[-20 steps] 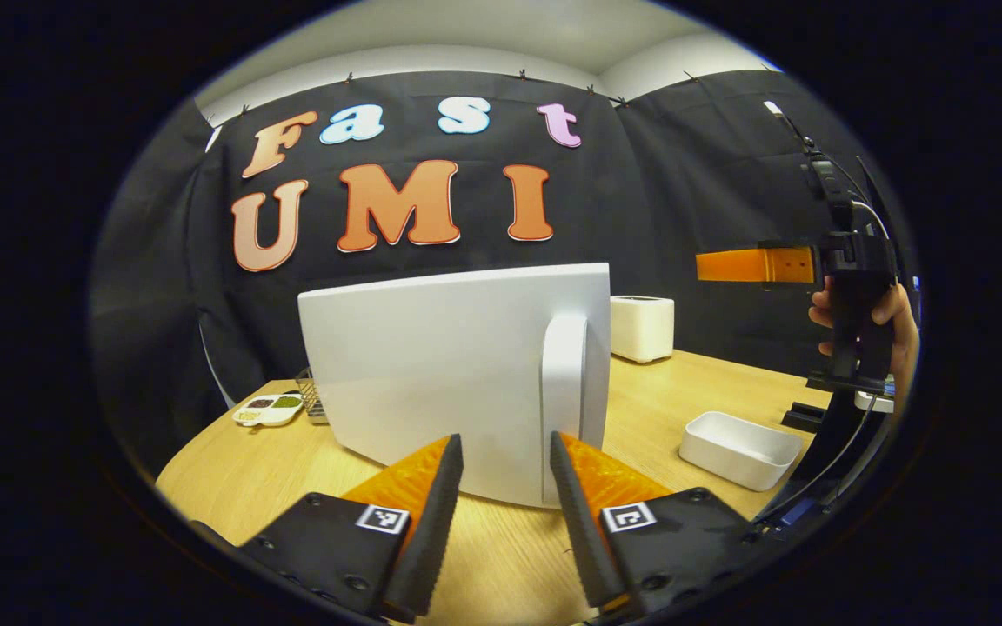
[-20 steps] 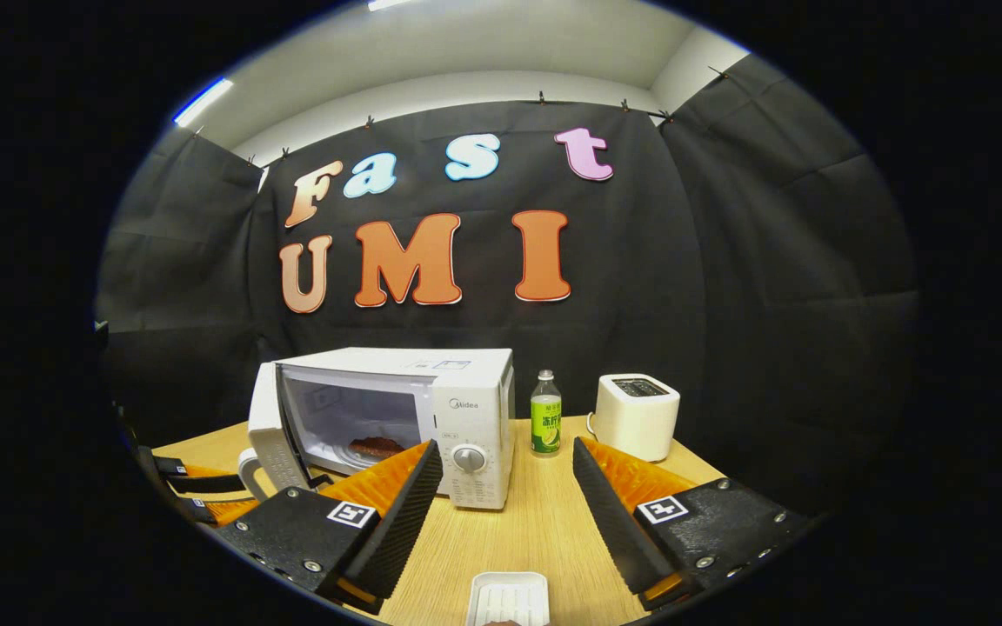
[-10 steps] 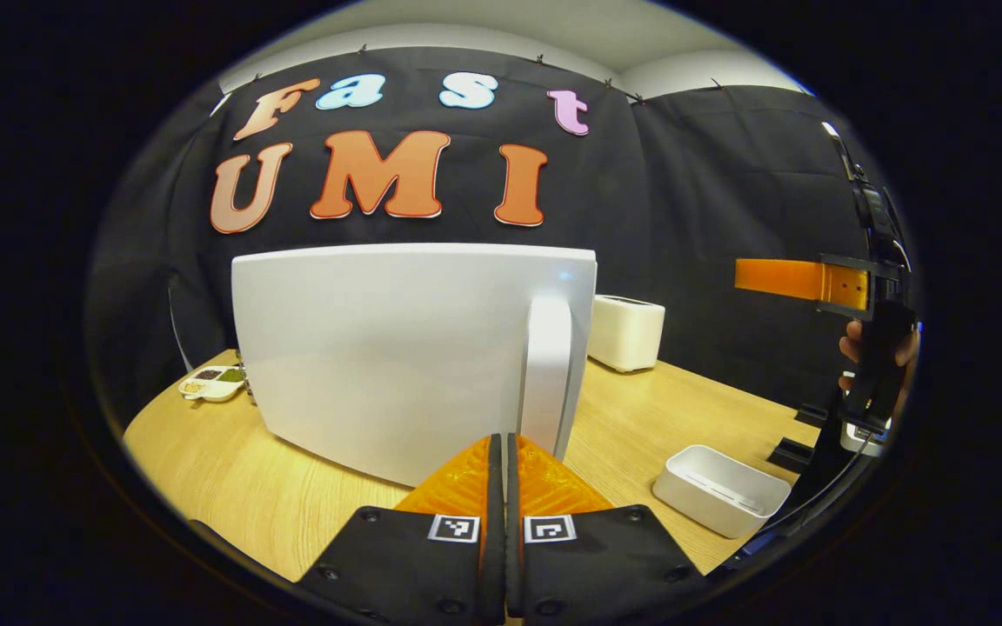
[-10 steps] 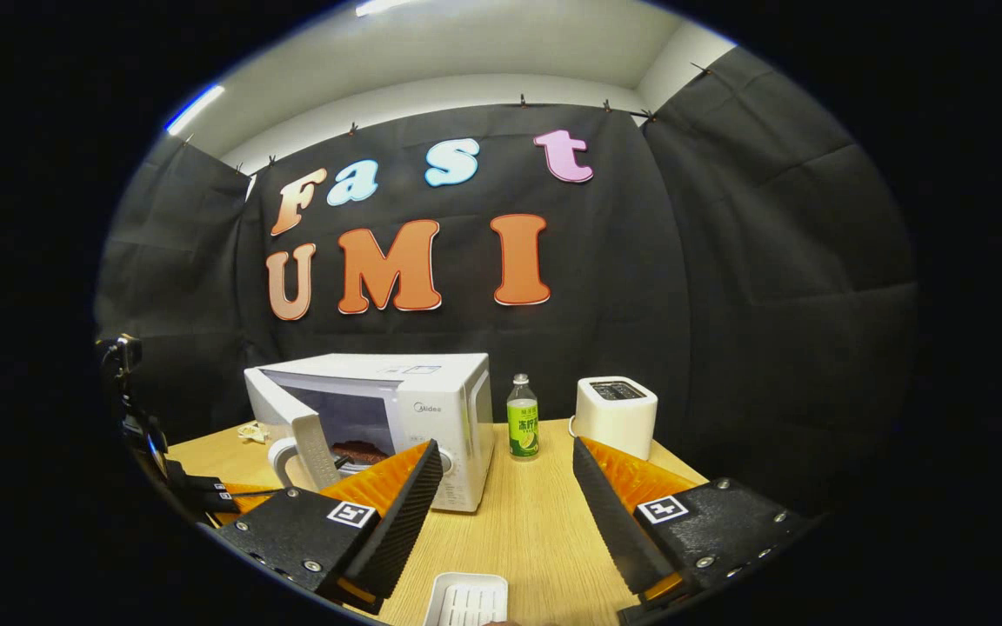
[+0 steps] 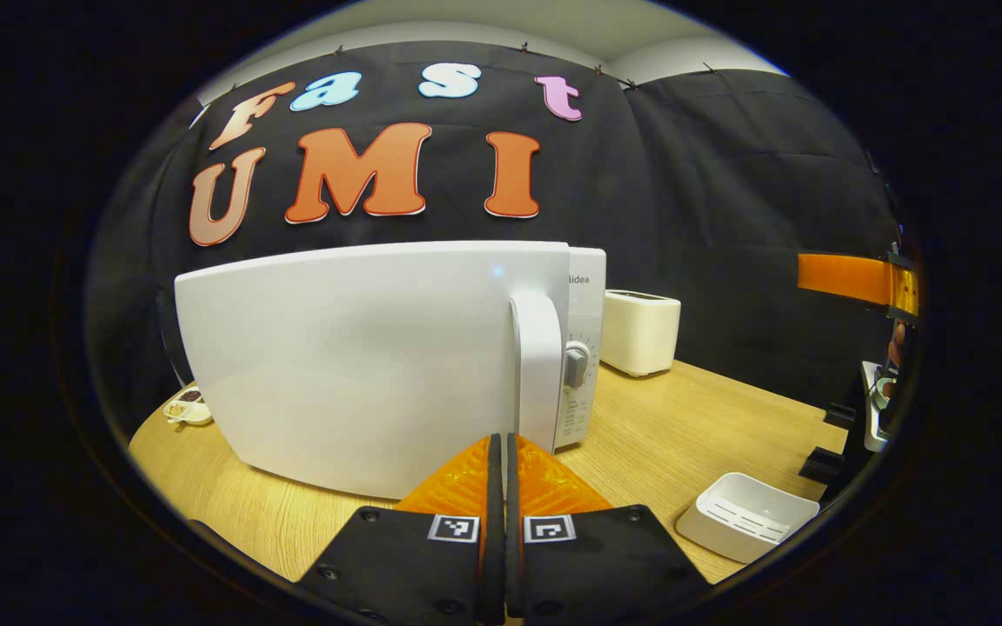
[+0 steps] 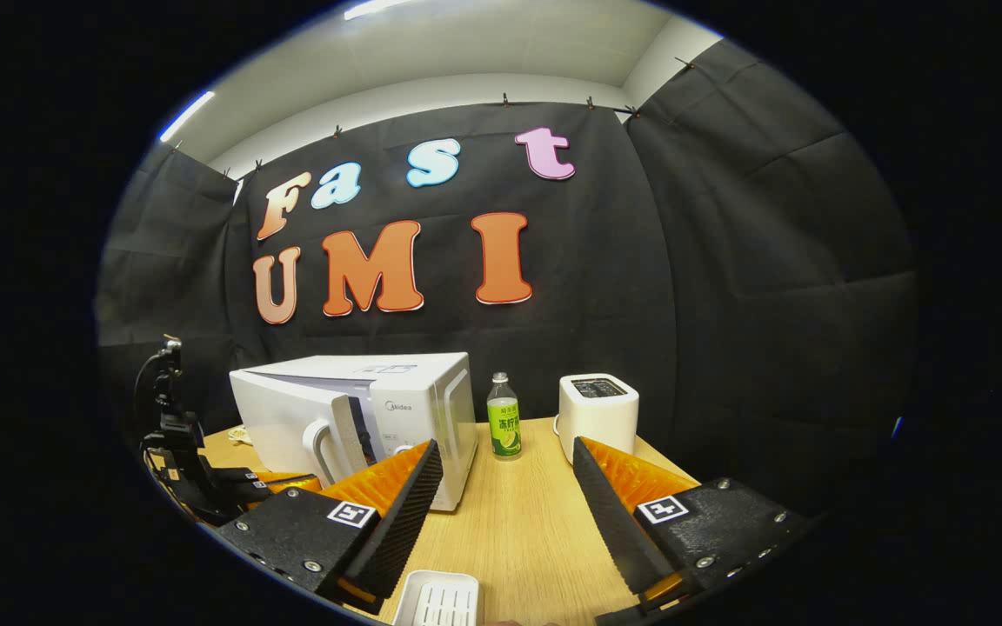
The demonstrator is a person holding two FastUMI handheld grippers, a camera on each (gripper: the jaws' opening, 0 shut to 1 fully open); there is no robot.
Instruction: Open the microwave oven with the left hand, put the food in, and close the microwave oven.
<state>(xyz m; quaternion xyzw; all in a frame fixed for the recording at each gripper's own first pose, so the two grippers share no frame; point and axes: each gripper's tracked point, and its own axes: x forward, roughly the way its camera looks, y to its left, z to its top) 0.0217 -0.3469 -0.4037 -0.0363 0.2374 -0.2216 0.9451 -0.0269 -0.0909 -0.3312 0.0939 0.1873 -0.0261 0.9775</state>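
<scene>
In the left gripper view, the left gripper (image 5: 497,452) has its two orange fingers pressed together with nothing between them, their tips just in front of the microwave door (image 5: 353,356), near the lower end of the door handle (image 5: 538,365); whether they touch it cannot be told. The door is swung most of the way toward the microwave oven (image 6: 431,400), a narrow gap remaining at its handle side. The right gripper (image 6: 501,487) hangs spread wide and empty above the wooden table (image 6: 518,530). An empty white tray (image 5: 744,526) lies on the near right. A green-labelled bottle (image 6: 504,426) and a white toaster (image 6: 597,413) stand right of the oven.
</scene>
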